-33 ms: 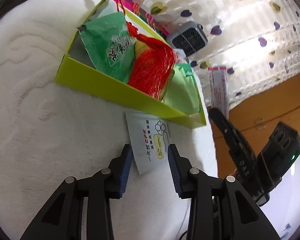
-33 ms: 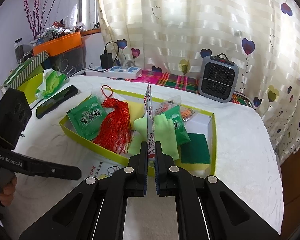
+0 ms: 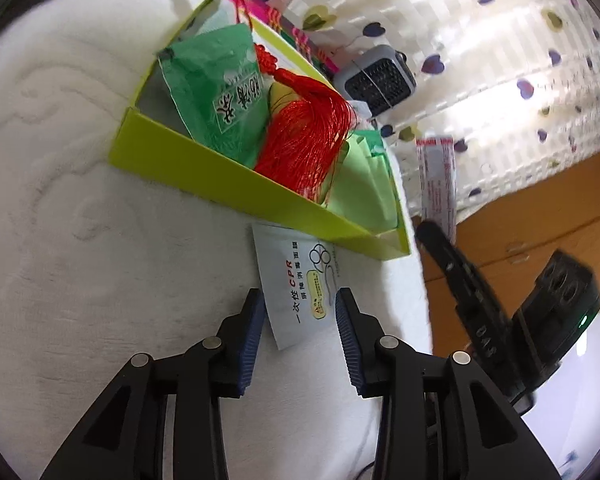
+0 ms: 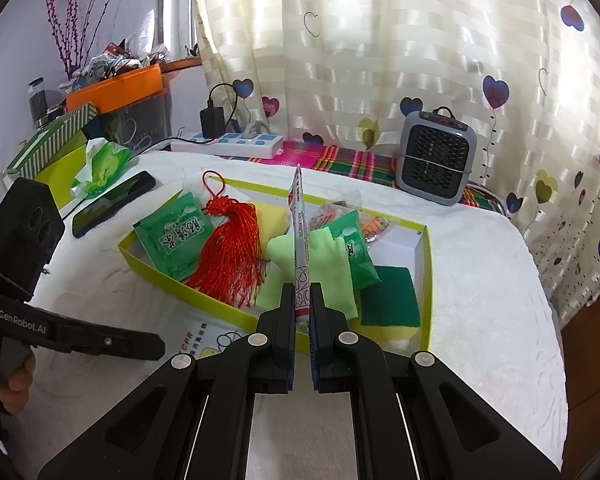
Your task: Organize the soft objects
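A white sachet [image 3: 300,284] printed with red "CPR" lettering is seen lying flat on the white towel-covered table [image 3: 80,220], just outside the near wall of the yellow-green tray [image 3: 204,168]. The left gripper [image 3: 300,320] is set low over it with its blue pads parted either side of the sachet's near end; the left pad appears to touch its edge, though contact cannot be confirmed, and the right pad stands clear. These jaws have just been opening, with the sachet between them but not pinched.

The right gripper [image 4: 302,300] is clenched on a thin white packet with red print [image 4: 299,240], held edge-on and upright above the tray.

Inside the tray, a green sachet [image 4: 172,240] is found at 9 o'clock, a red tassel [image 4: 230,260] just right of it, a pale green cloth [image 4: 328,264] near the centre and a green scouring pad [image 4: 390,296] at 4 o'clock. A grey heater [image 4: 436,160] is placed beyond the tray at 1 o'clock
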Demonstrator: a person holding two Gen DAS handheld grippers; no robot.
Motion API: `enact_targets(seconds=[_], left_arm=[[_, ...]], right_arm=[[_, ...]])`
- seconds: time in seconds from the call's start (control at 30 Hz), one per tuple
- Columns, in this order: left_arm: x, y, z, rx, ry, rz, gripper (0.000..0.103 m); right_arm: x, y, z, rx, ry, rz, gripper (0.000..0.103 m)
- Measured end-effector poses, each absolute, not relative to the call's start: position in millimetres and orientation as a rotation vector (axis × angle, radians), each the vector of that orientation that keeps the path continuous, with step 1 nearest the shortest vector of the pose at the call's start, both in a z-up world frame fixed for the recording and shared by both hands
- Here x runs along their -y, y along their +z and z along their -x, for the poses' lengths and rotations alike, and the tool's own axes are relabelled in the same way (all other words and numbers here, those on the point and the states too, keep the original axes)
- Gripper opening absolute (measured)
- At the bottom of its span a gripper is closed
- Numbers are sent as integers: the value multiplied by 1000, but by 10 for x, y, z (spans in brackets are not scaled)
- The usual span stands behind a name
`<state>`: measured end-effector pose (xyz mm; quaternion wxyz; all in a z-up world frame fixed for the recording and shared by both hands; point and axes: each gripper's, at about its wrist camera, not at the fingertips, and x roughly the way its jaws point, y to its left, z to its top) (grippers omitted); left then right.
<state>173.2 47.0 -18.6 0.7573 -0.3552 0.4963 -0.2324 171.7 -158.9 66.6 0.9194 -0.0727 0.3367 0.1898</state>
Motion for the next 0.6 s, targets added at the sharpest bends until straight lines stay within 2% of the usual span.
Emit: enact_targets(seconds=[0.1, 0.53, 0.6], left_arm=[[-451, -240, -1763, -1051, -518, 870, 35], [-261, -284, -1788, -1044, -509, 934, 34], [-267, -300, -1795, -1039, -492, 948, 31]], right_arm=[[1604, 659, -1715, -696, 388, 144, 6], [1710, 651, -1685, -698, 376, 122, 6], [1723, 652, -1680, -696, 376, 119, 6]])
